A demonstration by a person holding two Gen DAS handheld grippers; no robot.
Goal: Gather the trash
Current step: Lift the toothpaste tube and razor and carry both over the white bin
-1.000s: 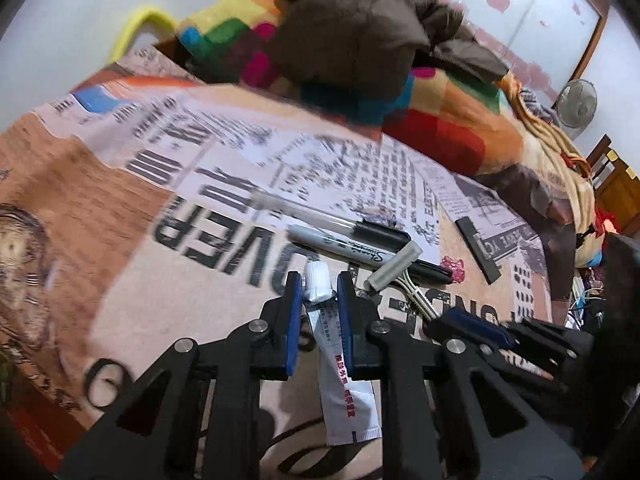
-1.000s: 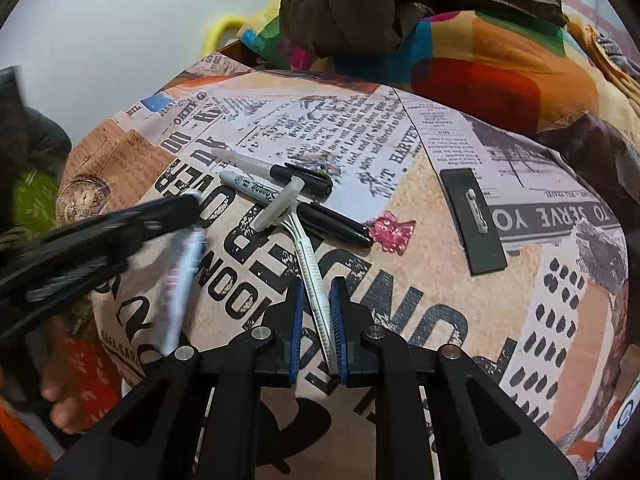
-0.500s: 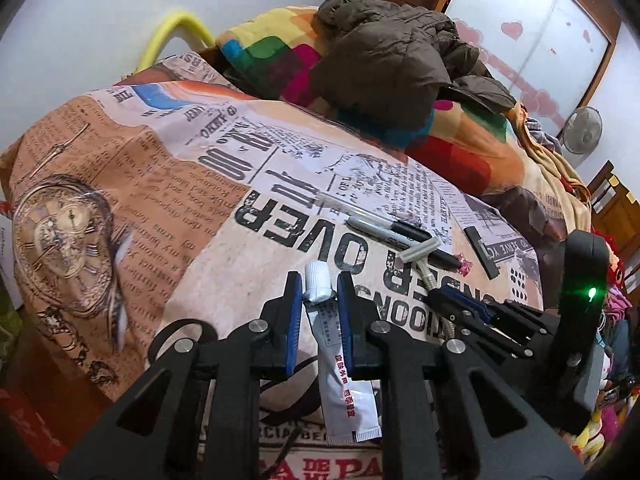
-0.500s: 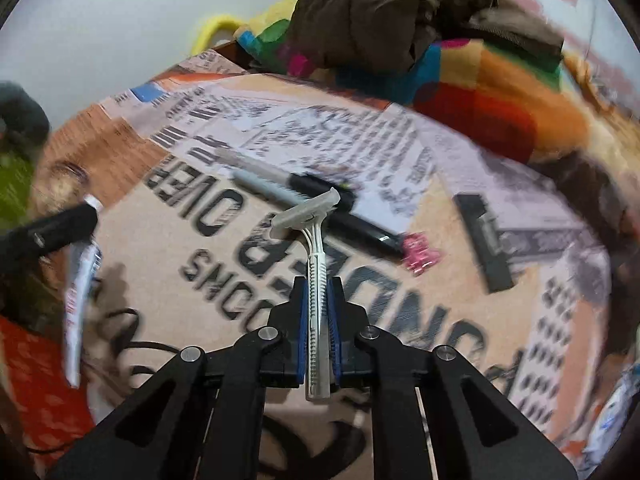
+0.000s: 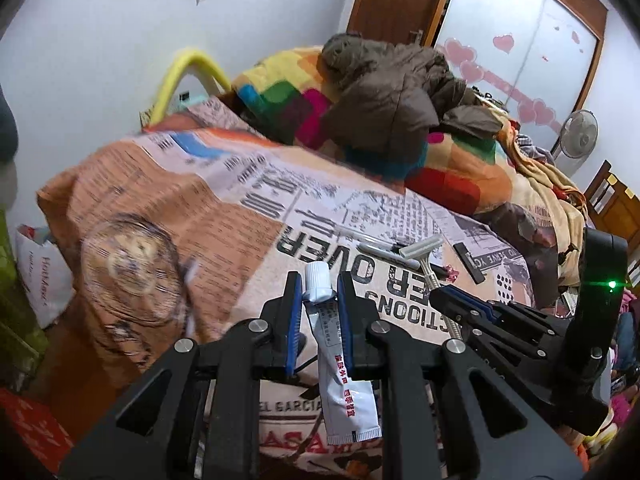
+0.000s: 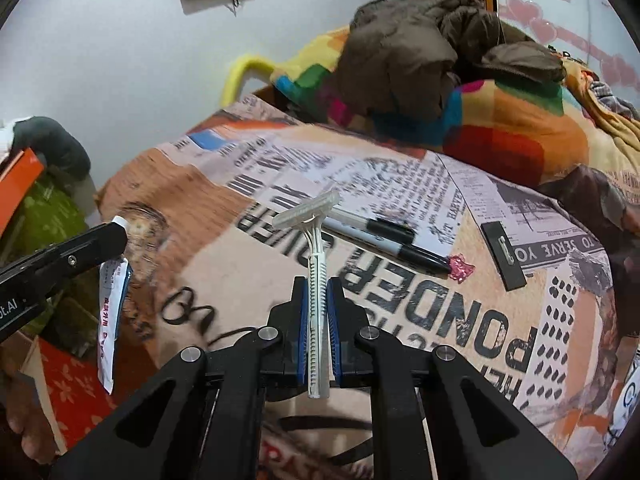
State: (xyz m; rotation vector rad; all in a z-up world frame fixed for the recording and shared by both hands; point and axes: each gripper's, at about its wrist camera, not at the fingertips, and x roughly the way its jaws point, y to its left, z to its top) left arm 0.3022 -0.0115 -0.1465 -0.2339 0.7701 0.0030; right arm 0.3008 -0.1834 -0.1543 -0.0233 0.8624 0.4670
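Observation:
My left gripper (image 5: 318, 284) is shut on a small white tube (image 5: 344, 376) with red print, gripped just below its cap, the flat tail hanging down. It is held above the newspaper-print bedcover (image 5: 224, 208). My right gripper (image 6: 317, 286) is shut on the handle of a white disposable razor (image 6: 316, 252), its head pointing up and away, lifted off the cover. The right gripper (image 5: 444, 298) with the razor (image 5: 424, 252) shows at the right of the left wrist view. The left gripper (image 6: 116, 236) and the tube (image 6: 110, 320) show at the left of the right wrist view.
On the cover lie two markers (image 6: 384, 240), a pink wrapper (image 6: 460, 267) and a flat black clip (image 6: 502, 256). A brown jacket (image 5: 384, 104) sits on a multicoloured blanket (image 5: 452, 160) behind. A white bag (image 5: 44, 276) stands on the floor at the left, a fan (image 5: 578, 136) far right.
Both grippers have risen and pulled back from the bed. The razor, which lay on the markers, is lifted clear in the right gripper. The tube stays held in the left.

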